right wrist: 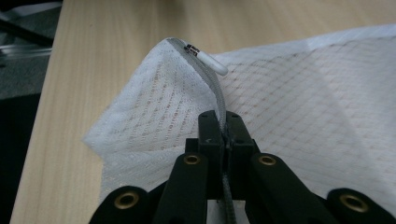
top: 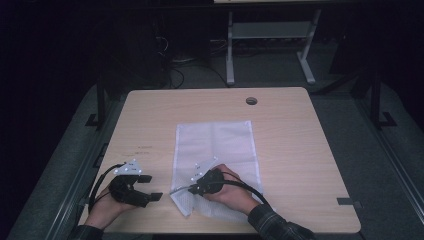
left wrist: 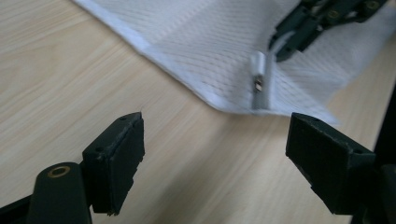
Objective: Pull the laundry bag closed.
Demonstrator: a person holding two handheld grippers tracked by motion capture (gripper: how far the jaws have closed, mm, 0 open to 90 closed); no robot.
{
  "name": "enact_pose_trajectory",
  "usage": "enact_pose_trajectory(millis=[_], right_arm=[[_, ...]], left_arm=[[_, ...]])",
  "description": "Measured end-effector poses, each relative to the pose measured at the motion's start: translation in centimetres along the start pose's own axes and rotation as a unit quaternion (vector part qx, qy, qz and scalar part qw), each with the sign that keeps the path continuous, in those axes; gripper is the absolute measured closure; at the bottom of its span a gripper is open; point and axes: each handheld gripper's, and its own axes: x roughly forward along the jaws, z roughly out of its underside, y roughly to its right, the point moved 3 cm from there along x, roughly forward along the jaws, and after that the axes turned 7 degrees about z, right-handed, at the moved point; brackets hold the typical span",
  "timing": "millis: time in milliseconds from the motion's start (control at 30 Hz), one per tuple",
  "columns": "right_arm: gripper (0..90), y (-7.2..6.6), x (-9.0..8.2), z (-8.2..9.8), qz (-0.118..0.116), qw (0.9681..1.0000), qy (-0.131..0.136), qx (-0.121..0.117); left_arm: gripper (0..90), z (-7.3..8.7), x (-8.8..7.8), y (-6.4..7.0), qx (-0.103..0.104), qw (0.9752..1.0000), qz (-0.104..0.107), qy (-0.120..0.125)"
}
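A wooden table (top: 300, 150) is standing in a dark room, its pale top showing a fine grain. A round hole (top: 251, 101) is sitting near its far edge, a little right of the middle. Two faint dark marks (top: 140, 148) are lying on the top toward the left side. A small grey tab (top: 348, 202) is sticking out from the right edge near the front corner. Behind the table, a white frame (top: 270, 37) is standing on grey carpet (top: 350, 115), with cables (top: 175, 65) trailing beside it. Black brackets (top: 382, 120) are flanking the table on both sides.
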Motion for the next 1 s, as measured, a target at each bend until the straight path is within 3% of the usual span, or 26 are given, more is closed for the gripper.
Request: enact_pose_trajectory(millis=[133, 300, 600, 700, 733, 800, 833, 867, 1000], right_arm=[[87.7, 0.7, -1.2, -0.1, 0.013, 0.9997, 0.013, 0.019], [87.8, 1.0, -2.0, -0.2, 0.018, 0.9992, 0.024, 0.025], [87.8, 0.9, -2.4, -0.5, 0.018, 0.9989, 0.032, 0.028], [87.8, 0.9, -2.4, -0.6, 0.016, 0.9989, 0.035, 0.029], [87.8, 0.8, -2.5, -0.7, 0.013, 0.9988, 0.036, 0.031], [87.8, 0.8, -2.4, -0.6, 0.011, 0.9989, 0.035, 0.030], [87.8, 0.7, -2.4, -0.6, 0.010, 0.9989, 0.036, 0.029], [87.8, 0.7, -2.4, -0.6, 0.010, 0.9989, 0.036, 0.029], [87.8, 0.7, -2.5, -0.6, 0.006, 0.9987, 0.038, 0.032]], left_arm=[[19.1, -0.7, 0.9, 0.9, -0.004, 0.9998, 0.017, 0.000], [18.4, -1.4, 2.5, 2.0, -0.007, 0.9994, 0.033, -0.011], [20.0, -2.5, 3.8, 2.4, -0.011, 0.9993, 0.035, -0.011], [24.7, -2.6, 4.1, 2.3, -0.008, 0.9994, 0.031, -0.012], [33.2, -2.6, 4.1, 2.2, -0.001, 0.9995, 0.029, -0.012], [35.4, -2.6, 4.1, 2.1, -0.001, 0.9995, 0.029, -0.010], [44.7, -2.7, 4.0, 2.1, 0.000, 0.9995, 0.031, -0.010], [44.7, -2.7, 3.9, 2.0, 0.004, 0.9995, 0.030, -0.007], [62.5, -2.8, 3.6, 1.9, 0.017, 0.9995, 0.027, -0.007]])
